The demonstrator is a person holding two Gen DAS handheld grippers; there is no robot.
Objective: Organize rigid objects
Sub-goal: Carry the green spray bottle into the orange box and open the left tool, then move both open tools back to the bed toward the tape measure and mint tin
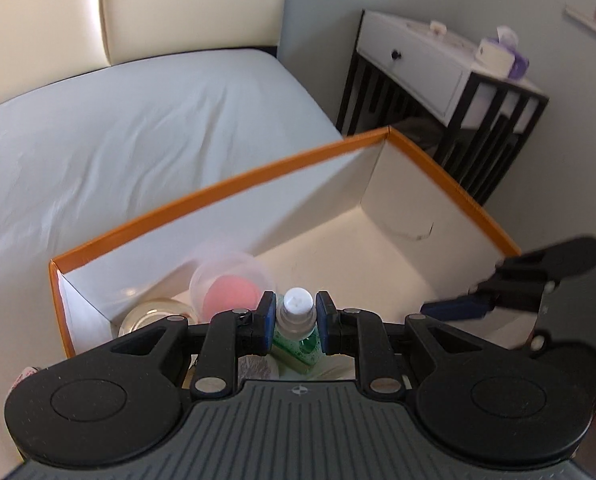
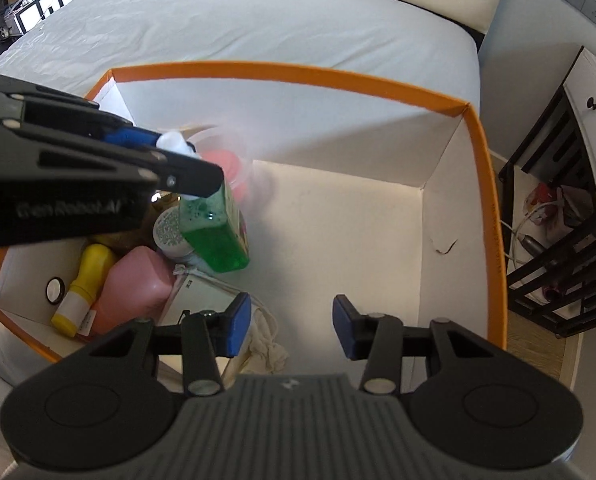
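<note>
On the bed (image 2: 258, 20), only the right view shows left tongs (image 2: 178, 148) gripping the green bottle (image 2: 214, 236).

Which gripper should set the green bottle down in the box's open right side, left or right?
Left. The left gripper is already shut on the green bottle by its white cap, inside the orange-rimmed box. The right gripper is open and holds nothing.

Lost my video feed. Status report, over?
Left tongs shut on green bottle, over orange box. Right tongs open, empty. Nothing blocking.
</note>
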